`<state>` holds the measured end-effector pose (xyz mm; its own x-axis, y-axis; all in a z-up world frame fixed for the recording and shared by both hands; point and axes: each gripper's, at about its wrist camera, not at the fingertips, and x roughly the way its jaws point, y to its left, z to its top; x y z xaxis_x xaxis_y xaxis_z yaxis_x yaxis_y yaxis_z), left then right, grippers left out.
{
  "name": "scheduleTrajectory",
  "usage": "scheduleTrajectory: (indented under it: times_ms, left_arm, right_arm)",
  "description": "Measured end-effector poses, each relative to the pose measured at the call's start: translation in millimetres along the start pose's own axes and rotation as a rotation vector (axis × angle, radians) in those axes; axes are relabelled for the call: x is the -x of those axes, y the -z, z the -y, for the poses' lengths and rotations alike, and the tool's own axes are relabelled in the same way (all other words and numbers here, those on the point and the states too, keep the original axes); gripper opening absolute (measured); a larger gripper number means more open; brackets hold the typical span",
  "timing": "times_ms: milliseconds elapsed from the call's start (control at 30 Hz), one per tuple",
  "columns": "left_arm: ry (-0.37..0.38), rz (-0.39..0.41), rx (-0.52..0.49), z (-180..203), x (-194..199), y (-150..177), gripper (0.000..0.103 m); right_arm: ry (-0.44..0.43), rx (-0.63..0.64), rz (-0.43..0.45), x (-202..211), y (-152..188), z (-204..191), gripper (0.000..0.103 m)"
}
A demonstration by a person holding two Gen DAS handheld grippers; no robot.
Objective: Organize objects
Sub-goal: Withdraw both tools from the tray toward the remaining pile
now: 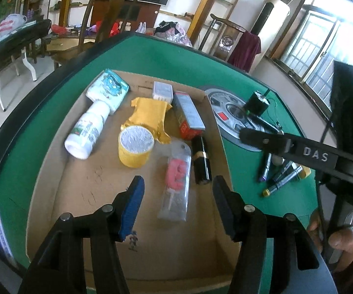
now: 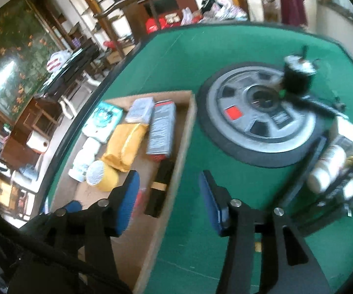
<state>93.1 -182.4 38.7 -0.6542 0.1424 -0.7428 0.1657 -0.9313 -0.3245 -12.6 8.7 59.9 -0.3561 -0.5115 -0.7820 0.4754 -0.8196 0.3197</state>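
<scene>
A shallow cardboard box [image 1: 98, 186] lies on the green table [image 1: 186, 56]. In it are a white bottle [image 1: 85, 134], a yellow tape roll [image 1: 135, 147], a gold packet [image 1: 149, 115], a red-grey carton [image 1: 188, 115], a black-gold tube [image 1: 201, 159] and a bagged pink lollipop [image 1: 176, 183]. My left gripper [image 1: 176, 196] is open and empty over the box, just above the lollipop. My right gripper [image 2: 169, 193] is open and empty over the box's right wall [image 2: 176, 161]. The right gripper also shows in the left wrist view [image 1: 250, 134], reaching over the table's centre disc.
A grey round centre disc [image 2: 262, 115] with a black cube [image 2: 296, 76] on it sits mid-table. Several markers [image 1: 279, 176] lie right of the box. A black tray [image 2: 333, 171] with a white bottle and small items stands at the right. Chairs stand beyond the table.
</scene>
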Motion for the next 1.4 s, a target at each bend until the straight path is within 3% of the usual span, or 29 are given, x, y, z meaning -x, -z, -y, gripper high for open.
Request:
scheduleTrajectory:
  times_ms: [133, 467, 667, 833, 1100, 1233, 1400]
  left_arm:
    - [0.008, -0.002, 0.003, 6.5, 1.8, 4.4, 0.052]
    - [0.000, -0.016, -0.029, 43.0, -2.1, 14.2, 0.052]
    - [0.012, -0.019, -0.102, 72.9, -2.2, 19.7, 0.052]
    - [0.038, -0.044, -0.165, 97.9, -6.6, 22.0, 0.052]
    - [-0.029, -0.022, -0.286, 147.0, -27.4, 10.6, 0.052]
    - [-0.052, -0.035, -0.384, 171.8, -58.6, -1.9, 0.052]
    - [-0.047, -0.137, -0.407, 183.8, -108.4, -11.2, 0.052]
  right_arm:
    - [0.049, -0.014, 0.043, 15.8, 9.0, 23.2, 0.058]
    - [0.226, -0.003, 0.090, 38.3, 32.3, 73.5, 0.058]
    - [0.238, -0.026, 0.132, 60.1, 30.5, 101.8, 0.058]
    - [0.269, -0.133, 0.205, 86.5, 19.6, 150.9, 0.059]
    - [0.324, -0.283, 0.333, 112.3, 12.3, 225.0, 0.059]
    - [0.317, -0.362, 0.344, 107.0, 26.5, 252.7, 0.059]
    - [0.242, -0.469, 0.335, 113.2, 32.9, 273.9, 0.059]
